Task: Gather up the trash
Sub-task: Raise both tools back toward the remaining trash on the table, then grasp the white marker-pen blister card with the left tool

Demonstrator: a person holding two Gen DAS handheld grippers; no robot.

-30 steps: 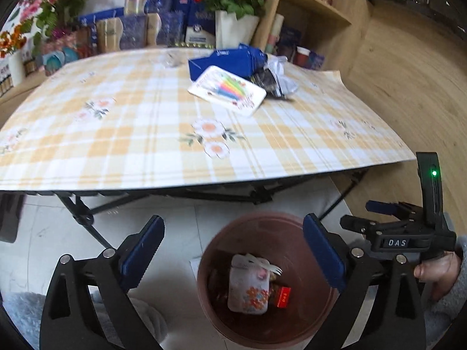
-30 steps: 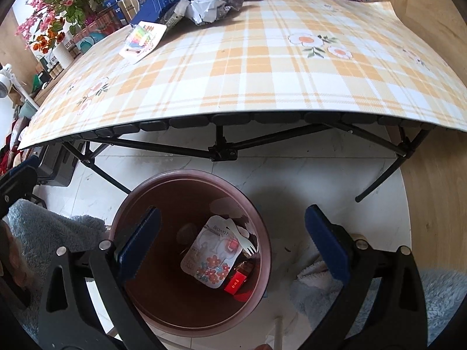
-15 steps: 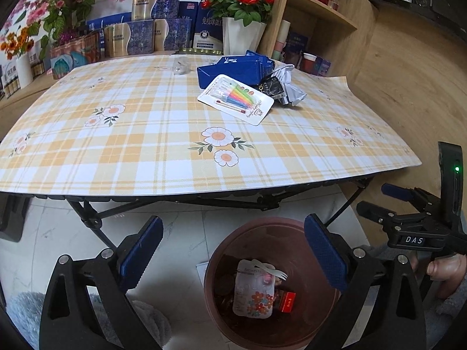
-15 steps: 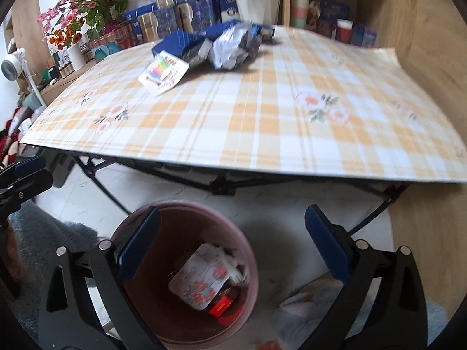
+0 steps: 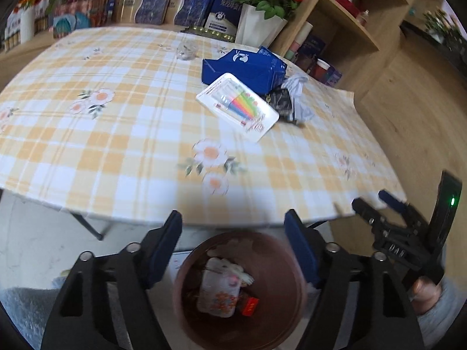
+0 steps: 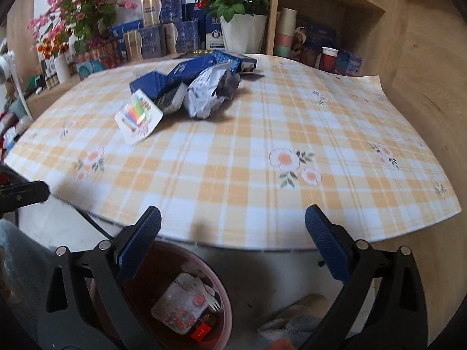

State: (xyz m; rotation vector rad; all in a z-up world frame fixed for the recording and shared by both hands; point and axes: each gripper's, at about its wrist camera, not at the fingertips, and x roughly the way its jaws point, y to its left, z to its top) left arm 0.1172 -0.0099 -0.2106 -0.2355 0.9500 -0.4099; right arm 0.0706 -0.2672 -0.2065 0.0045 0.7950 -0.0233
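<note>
A brown bin (image 5: pixel 262 248) stands on the floor before the table, holding a white floral packet (image 5: pixel 219 294), a plastic fork and a red scrap. My left gripper (image 5: pixel 233 250) hangs over the bin with its jaws closing and nothing between them. On the checked tablecloth (image 5: pixel 131 145) lie a blue box (image 5: pixel 248 67), a white card of coloured pens (image 5: pixel 236 105) and a crumpled silver wrapper (image 5: pixel 294 96). My right gripper (image 6: pixel 233 239) is open and empty at the table's front edge, above the bin (image 6: pixel 186 259). The same heap shows as pen card (image 6: pixel 138 119), wrapper (image 6: pixel 210 93) and blue box (image 6: pixel 181 73).
A white pot of red roses (image 6: pixel 242 35), blue gift boxes (image 6: pixel 151 40) and pink flowers (image 6: pixel 73 5) stand behind the table. A wooden shelf unit (image 5: pixel 344 23) rises at the back right. The right gripper's body and a hand (image 5: pixel 420 262) show at the left view's right edge.
Both grippers have risen from over the bin, so the table top fills more of each view. The left gripper's jaws have drawn closer together.
</note>
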